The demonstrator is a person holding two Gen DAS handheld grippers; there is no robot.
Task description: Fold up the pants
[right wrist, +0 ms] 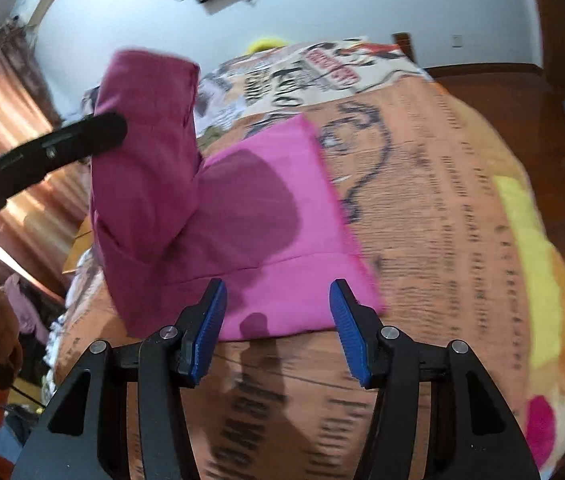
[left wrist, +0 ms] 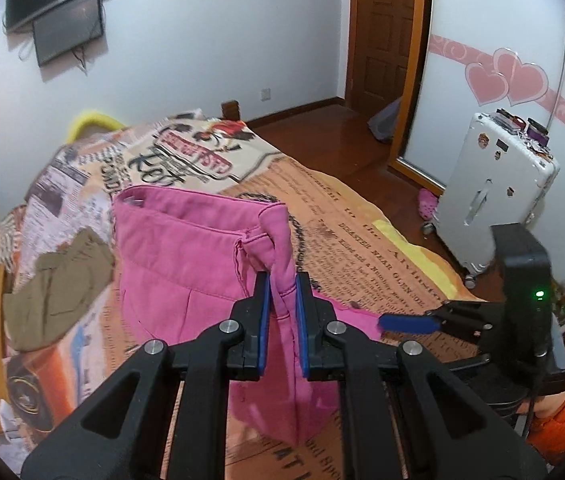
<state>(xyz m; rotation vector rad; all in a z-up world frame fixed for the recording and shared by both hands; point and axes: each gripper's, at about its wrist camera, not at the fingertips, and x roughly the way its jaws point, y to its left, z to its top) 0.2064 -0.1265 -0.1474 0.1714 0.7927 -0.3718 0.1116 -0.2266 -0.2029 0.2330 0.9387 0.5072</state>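
The pink pants (left wrist: 186,256) lie partly on the bed, with one end lifted. My left gripper (left wrist: 282,284) is shut on a bunched edge of the pants and holds that end up above the bed. In the right wrist view the lifted part (right wrist: 146,152) hangs at the left and the flat part (right wrist: 278,240) lies on the bedspread. My right gripper (right wrist: 278,308) is open and empty, just in front of the near edge of the flat part. It also shows in the left wrist view (left wrist: 406,322), low at the right beside the pants.
The bed has an orange newspaper-print bedspread (left wrist: 362,240). An olive garment (left wrist: 58,284) lies at the left of the pants. A white suitcase (left wrist: 494,184) stands on the wooden floor at the right. A door (left wrist: 386,32) is behind.
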